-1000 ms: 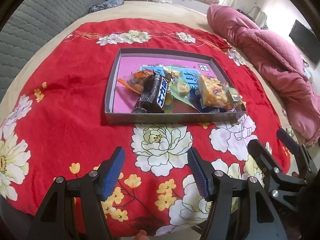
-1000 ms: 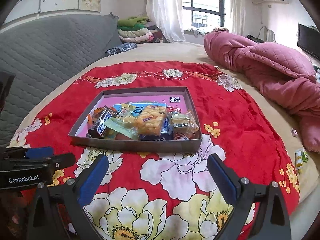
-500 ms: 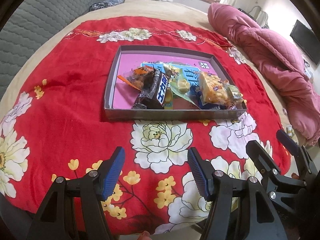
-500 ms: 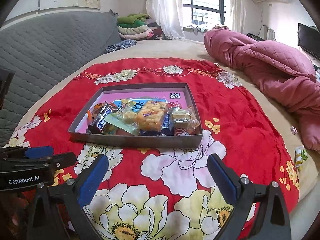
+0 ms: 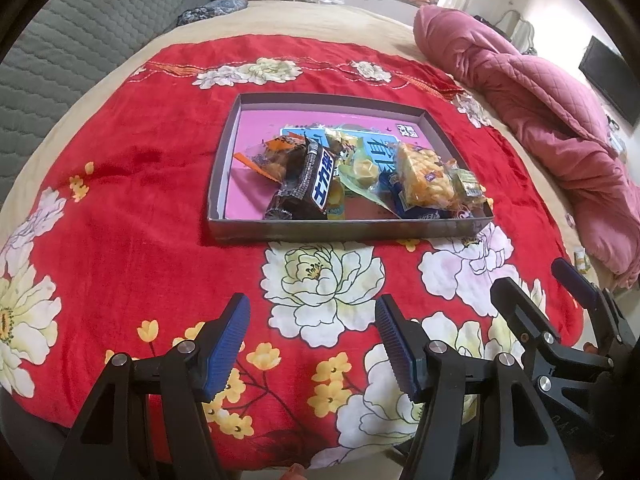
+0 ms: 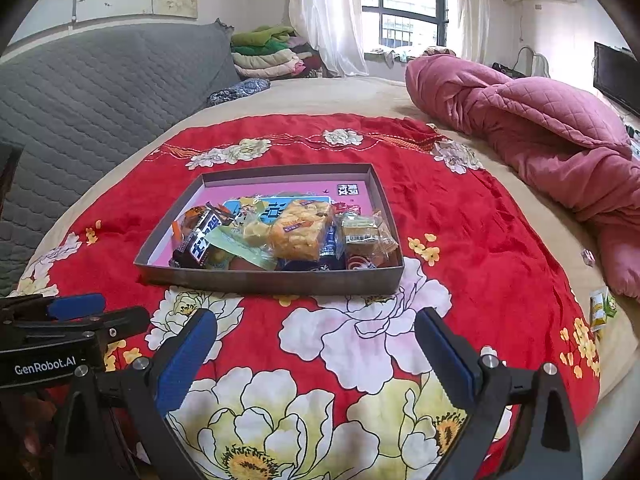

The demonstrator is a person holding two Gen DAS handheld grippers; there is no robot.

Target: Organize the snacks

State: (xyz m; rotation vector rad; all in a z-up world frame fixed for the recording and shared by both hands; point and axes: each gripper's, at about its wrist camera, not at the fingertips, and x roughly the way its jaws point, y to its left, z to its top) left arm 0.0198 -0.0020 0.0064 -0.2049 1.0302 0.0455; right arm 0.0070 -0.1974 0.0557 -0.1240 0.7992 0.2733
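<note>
Crinkly plastic snacks [image 5: 352, 176] are all piled at the near end of a shallow grey tray [image 5: 348, 230], so the sorting looks done. The tray is set mid-way on a red floral blanket [image 5: 128, 216] on the bed. Both the left hand-held gripper [image 5: 314, 346] and right hand-held gripper [image 6: 316, 354] are held open and empty, well short of it. Nothing's changed from a second ago.

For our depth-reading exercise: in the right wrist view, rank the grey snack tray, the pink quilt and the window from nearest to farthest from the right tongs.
1. Grey snack tray, straight ahead on the red cloth.
2. Pink quilt, farther back, right.
3. Window, on the far wall.
</note>
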